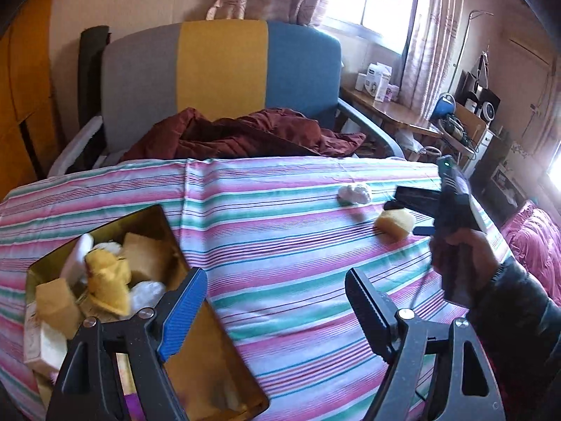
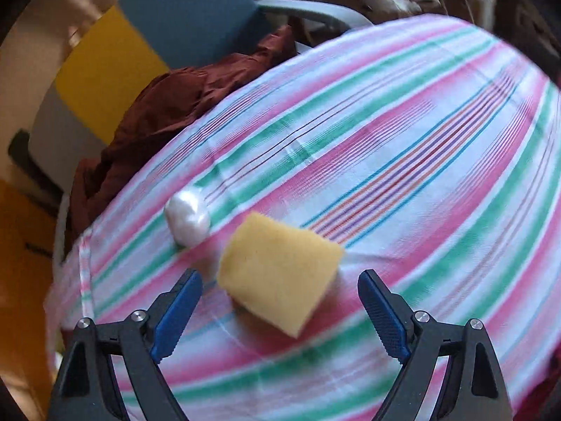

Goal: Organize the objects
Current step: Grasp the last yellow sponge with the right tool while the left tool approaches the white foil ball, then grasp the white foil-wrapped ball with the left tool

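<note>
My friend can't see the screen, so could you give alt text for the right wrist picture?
Open tongs hover just short of a yellow sponge lying on a striped cloth, nothing held. A crumpled white wad sits beside the sponge; a dark red garment lies on a chair behind.

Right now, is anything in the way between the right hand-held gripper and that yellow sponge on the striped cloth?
Nothing visible. The right hand-held gripper is open with the yellow sponge straight ahead of its fingers, only bare striped cloth between. A white crumpled wad lies just beyond, off to one side.
</note>
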### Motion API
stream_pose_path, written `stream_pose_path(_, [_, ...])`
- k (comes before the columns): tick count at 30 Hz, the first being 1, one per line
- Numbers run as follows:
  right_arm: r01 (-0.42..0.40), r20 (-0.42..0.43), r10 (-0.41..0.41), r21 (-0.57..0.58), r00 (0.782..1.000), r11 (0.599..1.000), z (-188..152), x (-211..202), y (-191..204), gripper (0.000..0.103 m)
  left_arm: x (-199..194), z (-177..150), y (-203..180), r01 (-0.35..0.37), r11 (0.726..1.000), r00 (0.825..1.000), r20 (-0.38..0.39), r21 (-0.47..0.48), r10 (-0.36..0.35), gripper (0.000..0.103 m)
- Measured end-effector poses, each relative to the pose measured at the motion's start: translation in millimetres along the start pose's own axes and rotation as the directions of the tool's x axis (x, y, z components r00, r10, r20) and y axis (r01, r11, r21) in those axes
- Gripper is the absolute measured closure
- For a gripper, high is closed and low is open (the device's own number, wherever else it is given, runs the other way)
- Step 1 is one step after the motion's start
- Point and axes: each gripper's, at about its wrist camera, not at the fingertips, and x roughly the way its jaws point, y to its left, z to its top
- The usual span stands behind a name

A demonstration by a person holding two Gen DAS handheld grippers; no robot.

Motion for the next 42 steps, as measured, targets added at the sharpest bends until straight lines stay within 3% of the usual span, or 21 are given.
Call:
stream_pose_path(3, [0.055,-0.016,-0.056,-0.05,0.998,0.997,2,12,9,0.014,12,7,-8,0.018,1.0,1.0,-0.016,0.013,-0.018,0.021])
stream_pose_path(5, [0.08,-0.008,-0.082,-0.127,0.997,0.989,1,10,17,0.031,20,13,-12,0.033,0.999,0.999,-0.027,0.014,-0.033,0.021])
stream_pose_path(7, [0.071,-0.011,-0.074,-0.162,0.997,0.984,-2,2,17,0.035,29,18,-17,0.047,0.999,0.998,-0.039,0.012,-0.046,0.022])
stream_pose_path(15, [0.07,0.025,-0.065,-0.31,0.998,0.948,-25,-49,-5,0.035,96,45,-45,0.109,0.994,0.981,-0.161,0.0,-0.107,0.031])
stream_pose_path(20, [0.037,0.035,-0.027,-0.316,0.999,0.948,-27,-54,-13,0.035,144,62,-66,0.162,0.986,0.96,-0.227,-0.038,-0.167,0.032])
stream_pose_path(28, [-0.025,-0.002,0.026,-0.353,1.0,0.935,-26,-49,-6,0.035,206,92,-100,0.215,0.976,0.949,-0.231,-0.029,-0.215,0.03])
stream_pose_path(37, [-0.053,-0.027,0.046,-0.352,0.999,0.934,-27,-44,-5,0.034,260,115,-131,0.209,0.977,0.957,-0.214,0.036,-0.197,0.03])
stream_pose_path(39, [-0.05,-0.025,0.044,-0.358,0.999,0.932,-27,-44,-3,0.034,276,116,-133,0.193,0.98,0.958,-0.223,0.05,-0.178,0.034])
stream_pose_path(42, [-0.038,-0.02,0.034,-0.37,0.999,0.928,-27,-43,-2,0.034,292,109,-129,0.169,0.983,0.955,-0.257,0.071,-0.146,0.053])
